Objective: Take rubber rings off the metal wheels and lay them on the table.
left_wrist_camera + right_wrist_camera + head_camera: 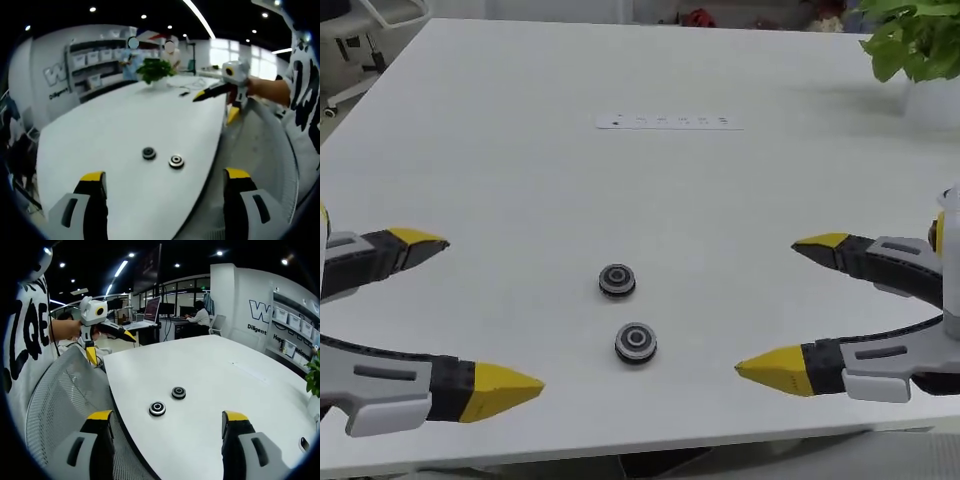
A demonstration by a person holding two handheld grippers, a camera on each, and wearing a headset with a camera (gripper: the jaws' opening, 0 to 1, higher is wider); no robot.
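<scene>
As the near wheel (636, 343) and far wheel (617, 281) lie loose on the worktop (620, 180) between the left gripper (492, 313) and right gripper (767, 306), jaws of both apart, a one-sided pinch may skid one away.

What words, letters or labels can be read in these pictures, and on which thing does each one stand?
"W": big dark letter on the white wall, rest hidden.
"Diligent": smaller dark word beneath it, same wall.
White strip on the table: marks too small to read.
Person's white shirt: large black letters, cut off, unreadable.
</scene>
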